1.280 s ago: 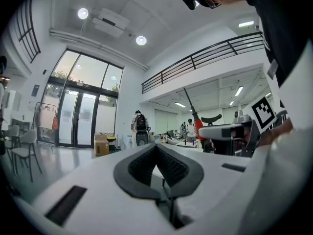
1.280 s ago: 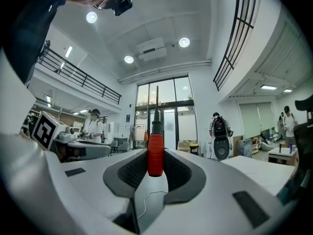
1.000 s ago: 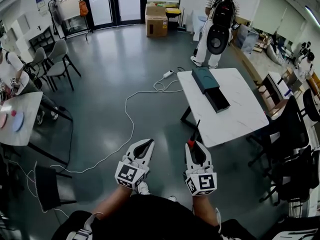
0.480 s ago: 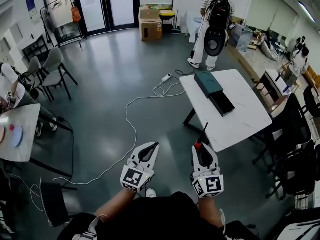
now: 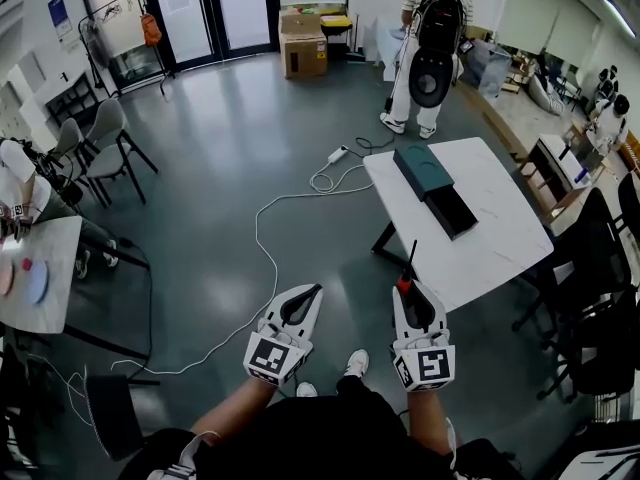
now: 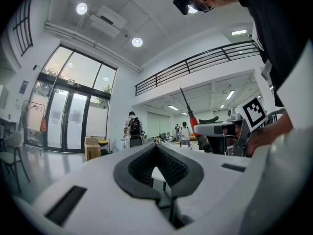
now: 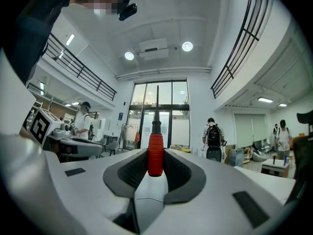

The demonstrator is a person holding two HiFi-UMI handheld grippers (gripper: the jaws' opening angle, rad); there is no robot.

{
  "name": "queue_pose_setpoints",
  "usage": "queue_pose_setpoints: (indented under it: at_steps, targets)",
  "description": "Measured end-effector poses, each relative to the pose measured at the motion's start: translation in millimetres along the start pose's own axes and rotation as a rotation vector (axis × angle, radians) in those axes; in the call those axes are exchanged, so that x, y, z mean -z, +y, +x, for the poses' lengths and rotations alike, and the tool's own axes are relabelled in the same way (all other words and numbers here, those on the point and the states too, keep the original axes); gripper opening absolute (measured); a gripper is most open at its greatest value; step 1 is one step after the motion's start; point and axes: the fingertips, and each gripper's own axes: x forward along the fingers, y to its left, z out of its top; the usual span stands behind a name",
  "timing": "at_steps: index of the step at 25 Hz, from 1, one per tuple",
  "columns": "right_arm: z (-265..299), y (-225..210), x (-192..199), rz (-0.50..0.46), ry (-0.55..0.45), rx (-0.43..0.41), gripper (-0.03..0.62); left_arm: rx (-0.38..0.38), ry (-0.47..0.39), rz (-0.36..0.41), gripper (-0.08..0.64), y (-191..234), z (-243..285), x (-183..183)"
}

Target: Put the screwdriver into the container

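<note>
Plainly, the carry is not yet done: the screwdriver point(image 5: 405, 283) stands upright in the right gripper point(image 5: 410, 290), whose jaws pinch its red handle low down with the dark shaft pointing up, and the container point(image 5: 433, 185) lies well apart on the white surface point(image 5: 490, 238) ahead. The left gripper point(image 5: 312, 293) is empty, its jaws pressed together. I judge 2 risks. With only the handle's lower part gripped, the tall tool could tip or slide between the jaws if jolted, and a tilted shaft might then strike the container's rim instead of dropping inside. A cable point(image 5: 262, 258) also snakes across the floor to the left, where a foot could snag
</note>
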Motion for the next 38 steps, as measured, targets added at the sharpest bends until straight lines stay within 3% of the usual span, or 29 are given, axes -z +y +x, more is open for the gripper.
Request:
queue_pose_setpoints:
  at_steps: [8,22,31,38]
  targets:
    - [33,-50,1,0.046,-0.023,-0.009,0.110,-0.005,-0.006,-0.025,0.005,6,62,3]
    - [60,-146,6,0.054,-0.030,0.008,0.110,-0.012,-0.023,-0.001,0.005,-4,150,-12]
    - [61,-169,15,0.068,-0.025,0.005,0.110,-0.042,0.028,-0.016,0.005,-12,171,-3]
    - [75,-176,22,0.072,-0.006,0.022,0.110,0.001,0.019,-0.020,0.005,-5,196,3]
